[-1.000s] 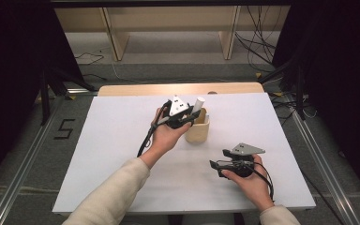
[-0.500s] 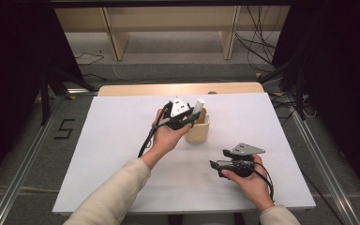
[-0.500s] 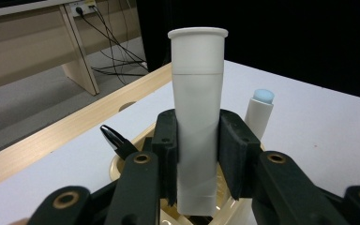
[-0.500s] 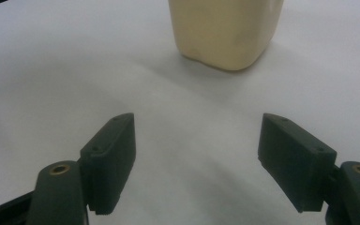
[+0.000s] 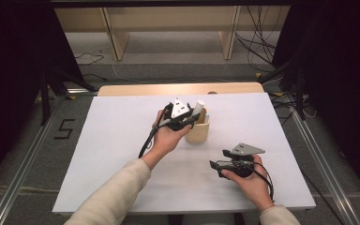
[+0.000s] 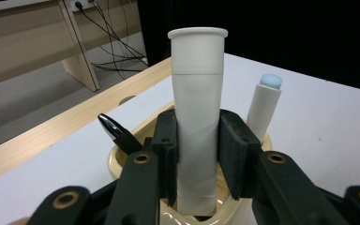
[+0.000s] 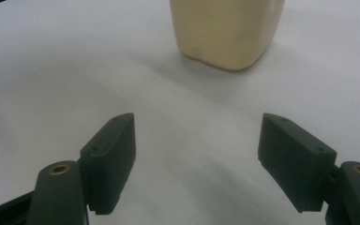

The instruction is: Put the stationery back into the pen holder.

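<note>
**White tube gripped over the cream holder**

At the near right of the white-covered table point(image 5: 122, 140), the right gripper point(image 5: 220, 164) is hovering low with its jaws spread wide and nothing between them. Farther in, at the table's middle, the left gripper point(image 6: 198, 150) is clamping a tall white plastic tube with a flanged rim point(image 6: 198, 108), standing upright in the cream ceramic holder point(image 5: 198, 133). Behind the tube, a slim white stick with a pale blue tip point(image 6: 265, 108) and what is probably a black pen point(image 6: 117, 133) are leaning in that holder.
</note>
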`<state>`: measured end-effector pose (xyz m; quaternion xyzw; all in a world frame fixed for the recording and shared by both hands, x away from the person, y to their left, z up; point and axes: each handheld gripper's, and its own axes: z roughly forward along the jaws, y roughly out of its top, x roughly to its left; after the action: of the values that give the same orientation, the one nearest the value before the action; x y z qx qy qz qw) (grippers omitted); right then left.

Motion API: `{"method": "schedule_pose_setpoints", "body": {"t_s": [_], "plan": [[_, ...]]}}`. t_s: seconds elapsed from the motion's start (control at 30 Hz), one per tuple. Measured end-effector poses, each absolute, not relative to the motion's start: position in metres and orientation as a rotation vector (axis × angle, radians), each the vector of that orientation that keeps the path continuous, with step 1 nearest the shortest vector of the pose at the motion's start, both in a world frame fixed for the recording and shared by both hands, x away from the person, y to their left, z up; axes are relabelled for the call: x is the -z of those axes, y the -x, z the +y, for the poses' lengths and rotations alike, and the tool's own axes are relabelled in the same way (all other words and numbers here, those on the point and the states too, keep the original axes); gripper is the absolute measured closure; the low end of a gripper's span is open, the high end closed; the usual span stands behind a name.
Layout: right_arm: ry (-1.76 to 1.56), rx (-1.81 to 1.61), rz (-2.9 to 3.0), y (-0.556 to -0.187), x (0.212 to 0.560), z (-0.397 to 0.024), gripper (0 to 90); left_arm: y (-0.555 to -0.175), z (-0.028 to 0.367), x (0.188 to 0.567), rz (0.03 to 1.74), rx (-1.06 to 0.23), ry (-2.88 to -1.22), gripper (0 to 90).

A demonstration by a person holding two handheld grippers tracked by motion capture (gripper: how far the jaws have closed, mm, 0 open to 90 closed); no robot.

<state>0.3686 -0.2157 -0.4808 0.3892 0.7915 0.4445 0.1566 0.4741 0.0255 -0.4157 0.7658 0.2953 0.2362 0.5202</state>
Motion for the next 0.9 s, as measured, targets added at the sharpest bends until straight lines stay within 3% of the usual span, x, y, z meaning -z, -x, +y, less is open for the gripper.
{"method": "schedule_pose_setpoints", "body": {"t_s": [0.9], "plan": [[-1.115,-1.275,2.269,-0.3687,0.4811,-0.2155,28.7,-0.4769,0.0257,0.4261,0.72,-0.56,-1.878,69.5]]}}
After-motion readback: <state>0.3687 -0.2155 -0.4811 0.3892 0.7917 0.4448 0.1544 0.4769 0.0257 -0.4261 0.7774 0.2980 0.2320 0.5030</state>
